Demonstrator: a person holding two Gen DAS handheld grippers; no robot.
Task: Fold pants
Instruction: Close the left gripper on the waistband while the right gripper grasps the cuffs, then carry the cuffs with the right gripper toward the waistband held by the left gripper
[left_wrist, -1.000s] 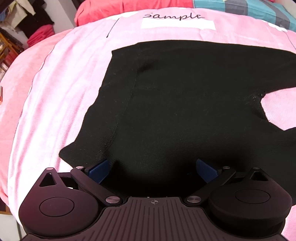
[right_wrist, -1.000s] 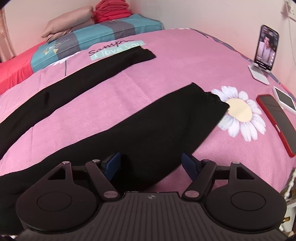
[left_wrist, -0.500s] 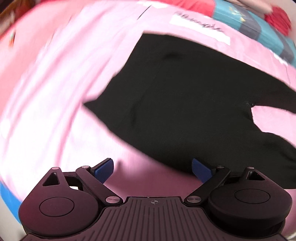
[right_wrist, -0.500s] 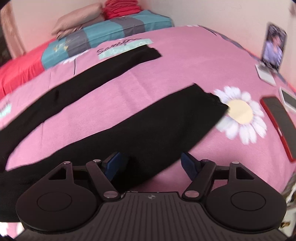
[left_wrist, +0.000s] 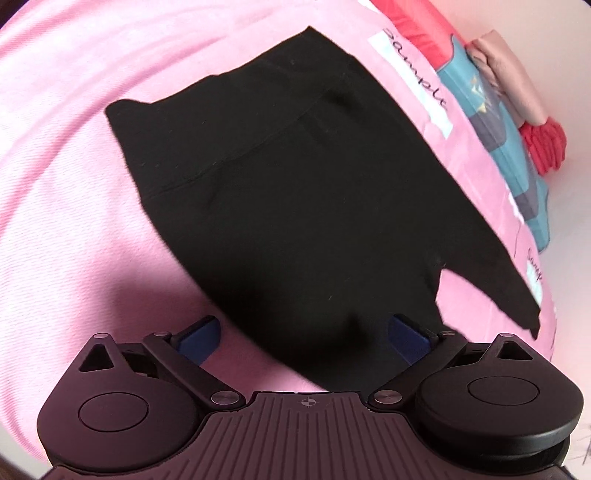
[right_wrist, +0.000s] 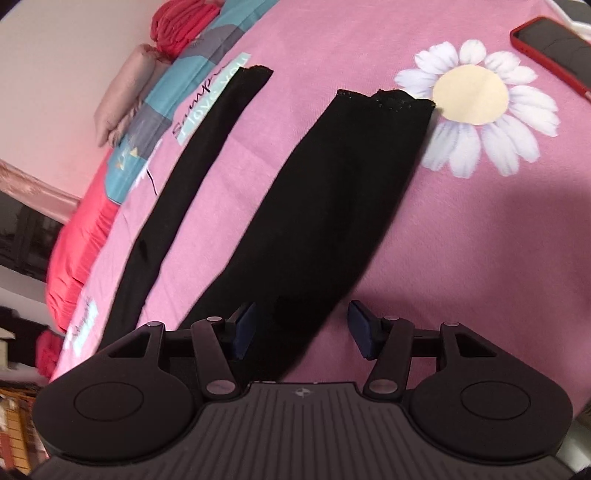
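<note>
Black pants lie flat on a pink bedspread, waistband toward the upper left in the left wrist view. My left gripper hovers open over the seat of the pants near the crotch split, with cloth under its right blue pad and nothing pinched. In the right wrist view the near trouser leg runs up to its hem by a printed daisy; the far leg lies parallel on the left. My right gripper straddles the near leg, its jaws closing, pads apart from the cloth.
A red-cased phone lies on the bed at the upper right. Folded pink and red textiles sit by the wall at the bed's far end, past a teal patterned strip. A red quilt edges the bed on the left.
Both views have rolled strongly. The left gripper swung from the waistband side to over the seat. The right gripper slid along the near leg and its jaws narrowed.
</note>
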